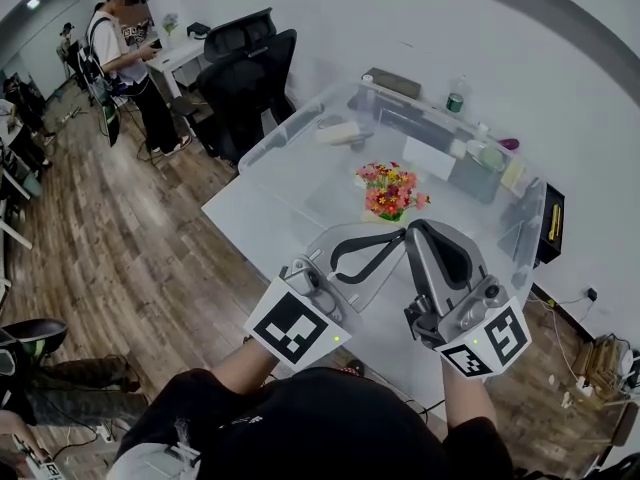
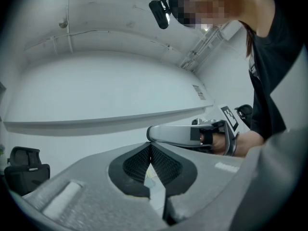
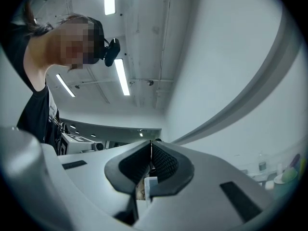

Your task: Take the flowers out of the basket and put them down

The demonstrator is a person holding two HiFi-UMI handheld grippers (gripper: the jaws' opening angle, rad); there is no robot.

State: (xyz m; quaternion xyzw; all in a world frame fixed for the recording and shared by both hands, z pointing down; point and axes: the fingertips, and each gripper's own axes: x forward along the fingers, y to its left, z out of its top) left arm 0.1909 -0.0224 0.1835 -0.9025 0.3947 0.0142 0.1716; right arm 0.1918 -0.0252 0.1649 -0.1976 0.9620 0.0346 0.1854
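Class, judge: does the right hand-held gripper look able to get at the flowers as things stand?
Probably yes: nothing stands between the right hand-held gripper and the flowers, which sit in the open beyond it. Its jaws are shut, so they must open first.

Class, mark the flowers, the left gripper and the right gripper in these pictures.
flowers (image 1: 390,188), head view, middle of the orange and red blooms.
left gripper (image 2: 150,146), left gripper view, where its shut fingertips meet.
right gripper (image 3: 151,144), right gripper view, where its shut fingertips meet.
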